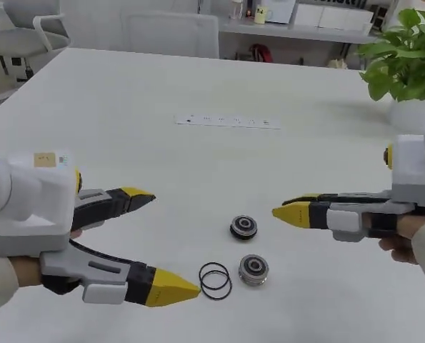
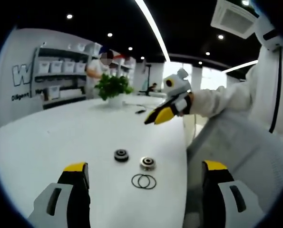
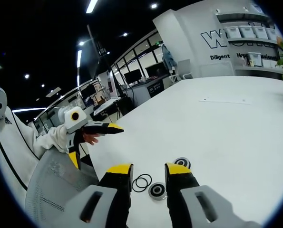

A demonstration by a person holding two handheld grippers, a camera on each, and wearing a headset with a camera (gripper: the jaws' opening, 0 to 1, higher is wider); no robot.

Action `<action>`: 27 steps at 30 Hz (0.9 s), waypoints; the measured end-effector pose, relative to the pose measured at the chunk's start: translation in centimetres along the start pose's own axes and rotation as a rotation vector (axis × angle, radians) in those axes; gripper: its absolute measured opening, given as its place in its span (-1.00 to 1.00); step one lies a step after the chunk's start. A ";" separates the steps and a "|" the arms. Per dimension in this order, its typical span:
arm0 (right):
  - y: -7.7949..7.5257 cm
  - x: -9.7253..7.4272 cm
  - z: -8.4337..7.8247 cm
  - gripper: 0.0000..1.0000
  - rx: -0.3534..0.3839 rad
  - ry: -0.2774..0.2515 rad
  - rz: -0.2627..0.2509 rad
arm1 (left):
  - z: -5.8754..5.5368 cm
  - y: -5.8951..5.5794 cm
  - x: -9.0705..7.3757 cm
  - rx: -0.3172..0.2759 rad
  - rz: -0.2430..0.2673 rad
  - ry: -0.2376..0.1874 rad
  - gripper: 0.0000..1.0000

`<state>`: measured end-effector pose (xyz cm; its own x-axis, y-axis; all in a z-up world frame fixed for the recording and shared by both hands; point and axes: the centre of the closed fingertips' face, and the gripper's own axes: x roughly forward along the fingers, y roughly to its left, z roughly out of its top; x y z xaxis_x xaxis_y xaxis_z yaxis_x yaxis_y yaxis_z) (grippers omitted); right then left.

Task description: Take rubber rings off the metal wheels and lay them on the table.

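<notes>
Two small metal wheels lie on the white table [image 1: 126, 121]. The farther wheel [image 1: 243, 226] [image 2: 121, 155] [image 3: 181, 162] looks dark around its rim. Nearer me, the second wheel [image 1: 253, 269] [image 2: 147, 163] [image 3: 157, 190] shows bare metal. Two black rubber rings [image 1: 216, 280] [image 2: 143, 181] [image 3: 141, 182] lie overlapping just left of it. My left gripper [image 1: 171, 243] [image 2: 143, 173] is wide open, left of the rings, one tip close to them. My right gripper [image 1: 287, 207] [image 3: 149, 171] hovers right of the wheels, its jaws a narrow gap apart and holding nothing.
A white power strip [image 1: 226, 121] lies across the table's middle. A green plant [image 1: 405, 57] in a white pot stands at the far right edge. Chairs [image 1: 26, 36] stand beyond the far edge. A person [image 2: 103, 66] stands by shelves behind the table.
</notes>
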<state>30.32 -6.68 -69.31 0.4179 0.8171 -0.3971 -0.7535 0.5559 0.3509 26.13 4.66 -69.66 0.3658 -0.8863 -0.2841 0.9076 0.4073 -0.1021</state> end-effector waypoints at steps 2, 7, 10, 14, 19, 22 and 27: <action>0.1 -0.5 -0.2 -0.48 -0.009 0.007 -0.008 | 0.4 -0.4 -0.2 0.008 -0.010 0.000 1.00; -0.1 -1.7 0.0 -0.44 -0.012 -0.008 -0.036 | 1.6 -1.1 -0.4 0.026 -0.029 -0.020 1.00; -0.5 -2.4 0.2 -0.42 0.002 -0.024 -0.044 | 2.1 -1.3 -0.3 0.023 -0.030 -0.027 1.00; -1.0 -2.9 0.3 -0.40 0.012 -0.023 -0.044 | 2.1 -1.3 -0.1 0.028 -0.024 -0.006 1.00; -1.7 -3.9 0.2 -0.35 0.015 -0.015 -0.037 | 2.4 -0.8 -0.1 0.018 0.009 0.006 1.00; -1.9 -4.6 0.2 -0.33 0.010 -0.013 -0.036 | 2.9 -0.6 -0.4 0.019 0.029 0.003 1.00; -2.5 -5.4 -0.1 -0.28 -0.012 -0.015 -0.036 | 3.5 0.3 -0.9 0.023 0.086 -0.002 1.00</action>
<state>29.88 -12.53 -68.09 0.4523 0.7990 -0.3962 -0.7438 0.5831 0.3268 26.79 4.78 -66.11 0.4428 -0.8488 -0.2889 0.8774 0.4765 -0.0553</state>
